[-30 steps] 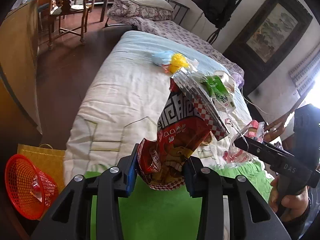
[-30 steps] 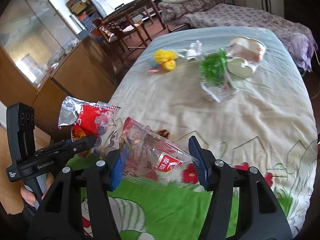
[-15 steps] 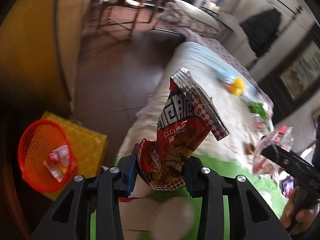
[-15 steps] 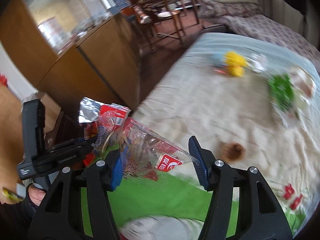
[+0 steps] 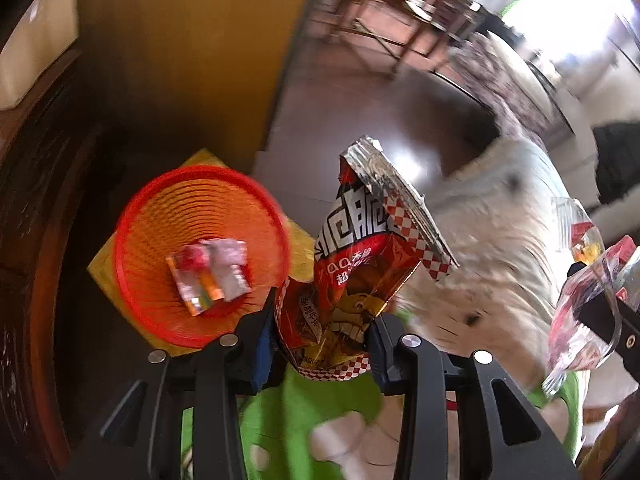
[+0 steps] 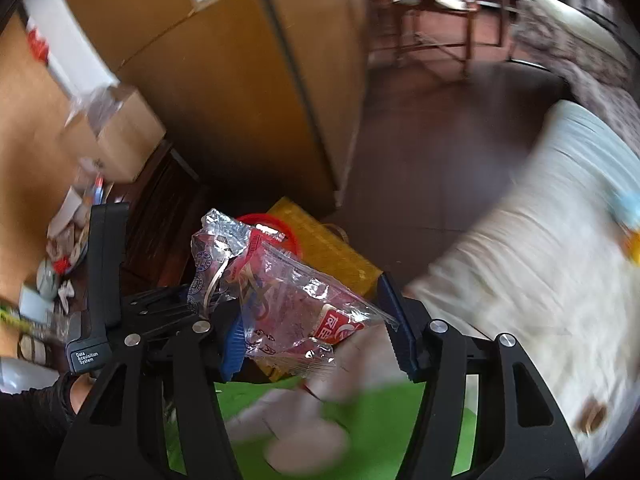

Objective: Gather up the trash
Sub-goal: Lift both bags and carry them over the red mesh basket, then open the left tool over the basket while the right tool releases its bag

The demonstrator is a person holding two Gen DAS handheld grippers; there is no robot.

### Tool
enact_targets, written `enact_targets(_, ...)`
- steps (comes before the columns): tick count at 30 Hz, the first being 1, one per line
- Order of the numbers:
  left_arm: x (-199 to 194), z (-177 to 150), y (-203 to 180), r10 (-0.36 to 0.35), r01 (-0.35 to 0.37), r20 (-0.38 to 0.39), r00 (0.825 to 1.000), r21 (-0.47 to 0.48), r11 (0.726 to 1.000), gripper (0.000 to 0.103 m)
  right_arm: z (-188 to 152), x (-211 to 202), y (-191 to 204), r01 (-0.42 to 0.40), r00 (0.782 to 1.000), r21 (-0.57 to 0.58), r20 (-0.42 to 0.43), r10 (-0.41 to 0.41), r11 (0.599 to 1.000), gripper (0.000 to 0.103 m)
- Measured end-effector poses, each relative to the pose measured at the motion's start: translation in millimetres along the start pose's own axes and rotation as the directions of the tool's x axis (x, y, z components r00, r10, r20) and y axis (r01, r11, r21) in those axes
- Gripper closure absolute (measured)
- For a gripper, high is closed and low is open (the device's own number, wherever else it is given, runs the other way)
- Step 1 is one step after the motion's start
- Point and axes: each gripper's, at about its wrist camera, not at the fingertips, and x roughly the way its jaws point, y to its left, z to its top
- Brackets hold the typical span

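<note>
Red foil snack bag (image 5: 360, 280) stands pinched between the left gripper's (image 5: 324, 344) fingers, just beside the orange basket (image 5: 160, 248), which holds small wrappers (image 5: 210, 276). Clear wrapper (image 6: 296, 308) hangs from the right gripper (image 6: 316, 332), pressed against one finger with the jaws spread wide; beyond lie yellow bag (image 6: 328, 248) and bed (image 6: 540, 280).

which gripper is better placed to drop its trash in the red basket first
Left. The left hand-held gripper holds the red snack bag right beside the red basket. The right hand-held gripper, with its clear wrapper, sits farther off.
</note>
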Motion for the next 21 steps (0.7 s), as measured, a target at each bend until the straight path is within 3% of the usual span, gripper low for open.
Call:
enact_targets(4, 3, 6, 36, 0.032, -0.033, -0.01, 0.999, -0.078, 0.996, 0.064, 16, 41, 37, -0.023, 0.997, -0.069, -0.079, 0.018, 0.997, 0.045)
enact_targets(13, 24, 12, 101, 0.067, -0.086, -0.086, 0.994, -0.234, 0.968, 0.064, 25, 114, 74, -0.033, 0.978, -0.099, -0.208, 0.012, 0.995, 0.044)
enact_targets(21, 37, 16, 119, 0.098, -0.124, -0.104, 0.99, -0.278, 0.953, 0.064, 34, 154, 84, -0.035, 0.965, -0.093, -0.263, 0.009, 0.995, 0.043)
